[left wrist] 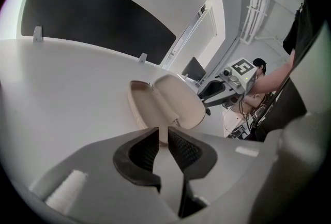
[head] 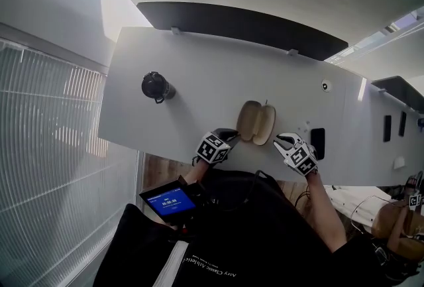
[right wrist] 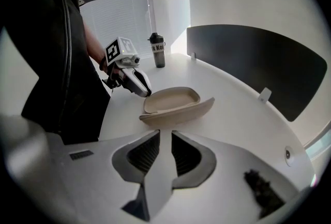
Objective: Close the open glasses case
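Lying open near the front edge of the white table point(head: 212, 73), the beige glasses case point(head: 256, 122) is sitting between the left hand-held gripper point(head: 230, 135) and right hand-held gripper point(head: 283, 140). Both are hovering just beside it, jaws slightly parted and empty.

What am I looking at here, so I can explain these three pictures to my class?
No robot: a person holds a two-fingered gripper in each hand. The head view looks down from the person's head onto a white table, showing the left gripper and right gripper. The other two views ride on the grippers and look along their fingers. Between the grippers lies a beige glasses case, open. A dark bottle stands farther to the person's left. Both grippers' fingers are slightly apart and hold nothing.
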`<state>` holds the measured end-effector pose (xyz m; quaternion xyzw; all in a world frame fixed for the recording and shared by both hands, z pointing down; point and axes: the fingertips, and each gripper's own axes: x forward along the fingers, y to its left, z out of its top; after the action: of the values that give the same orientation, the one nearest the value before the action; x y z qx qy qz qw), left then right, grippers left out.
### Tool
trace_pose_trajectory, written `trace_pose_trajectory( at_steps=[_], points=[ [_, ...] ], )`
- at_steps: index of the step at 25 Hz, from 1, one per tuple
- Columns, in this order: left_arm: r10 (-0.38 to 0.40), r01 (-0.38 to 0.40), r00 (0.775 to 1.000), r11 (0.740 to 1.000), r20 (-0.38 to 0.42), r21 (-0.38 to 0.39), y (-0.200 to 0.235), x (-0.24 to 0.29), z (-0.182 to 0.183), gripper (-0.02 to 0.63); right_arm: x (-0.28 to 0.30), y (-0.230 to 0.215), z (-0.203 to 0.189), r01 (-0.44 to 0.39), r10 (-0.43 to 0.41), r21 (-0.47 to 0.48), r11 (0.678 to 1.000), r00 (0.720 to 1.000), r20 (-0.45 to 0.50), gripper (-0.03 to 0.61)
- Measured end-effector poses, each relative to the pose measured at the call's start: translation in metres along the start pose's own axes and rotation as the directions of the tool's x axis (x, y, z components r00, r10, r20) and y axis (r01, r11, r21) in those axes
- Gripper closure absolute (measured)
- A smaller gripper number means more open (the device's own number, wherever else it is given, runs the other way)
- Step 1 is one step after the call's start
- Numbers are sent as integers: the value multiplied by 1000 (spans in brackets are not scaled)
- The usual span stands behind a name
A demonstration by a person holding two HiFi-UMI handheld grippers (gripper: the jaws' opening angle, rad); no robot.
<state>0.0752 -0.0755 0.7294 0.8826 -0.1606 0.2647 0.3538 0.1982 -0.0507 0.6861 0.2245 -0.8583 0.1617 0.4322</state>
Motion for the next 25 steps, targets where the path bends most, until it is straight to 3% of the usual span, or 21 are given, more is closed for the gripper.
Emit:
trace_pose_trajectory(
  at_steps=[3, 6, 10, 16, 19, 25],
  points=[
    [4, -4, 1000, 1000, -2, 1, 4, -2, -3, 552, 11, -3, -1, -23, 20, -79, 997, 999, -42, 504],
    [15, -15, 1000, 1000, -9, 3, 8, -8, -5, 561, 18, -4, 1, -64, 58, -99, 993, 996, -64, 486],
    [12, -12, 1000, 1000, -12, 6, 6, -4, -3, 566, 15, -11, 3, -91, 87, -105, 990, 995, -39, 415],
    [5, -5, 1000, 1000, -13, 13, 7, 0, -2, 577, 17, -14, 14, -124, 129, -198, 972, 992, 12, 376],
    [8, -7, 1000, 1000, -22, 21, 8, 0, -2, 574, 18, -19, 24, -111, 126, -237, 965, 991, 47, 323],
    [-2, 2, 999, 1000, -36, 19, 8, 1, -3, 569, 22, -24, 34, -139, 161, -315, 939, 986, 45, 284]
  ],
)
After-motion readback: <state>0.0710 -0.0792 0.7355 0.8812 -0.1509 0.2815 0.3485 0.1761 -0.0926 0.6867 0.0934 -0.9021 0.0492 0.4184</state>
